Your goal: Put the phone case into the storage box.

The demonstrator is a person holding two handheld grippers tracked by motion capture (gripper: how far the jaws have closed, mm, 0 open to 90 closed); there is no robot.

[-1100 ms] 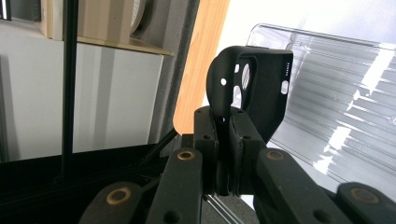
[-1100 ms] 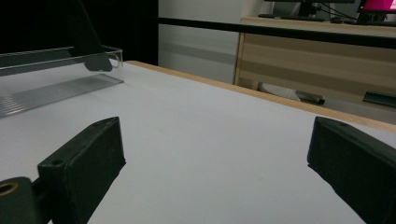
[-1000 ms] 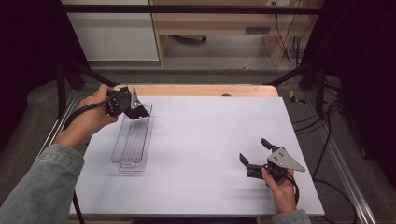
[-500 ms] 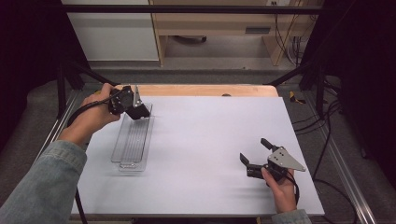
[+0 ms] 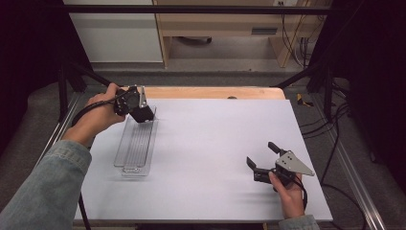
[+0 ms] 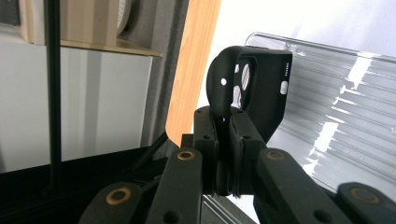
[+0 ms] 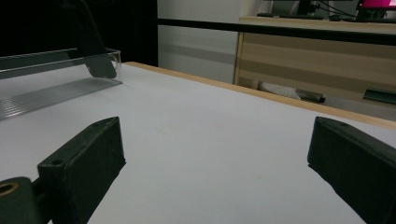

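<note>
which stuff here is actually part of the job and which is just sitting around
Part of the job:
- black phone case, pinched in the left gripper
- clear plastic tray below it

Just sitting around:
- right gripper, open, holding nothing
- wooden cabinet behind the table
- cables on the floor

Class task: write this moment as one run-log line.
left gripper: shut on black phone case | over clear tray | right gripper: open, empty

The table (image 5: 215,143) was white with a wooden far edge; a clear tray (image 5: 136,146) lay at its left.
</note>
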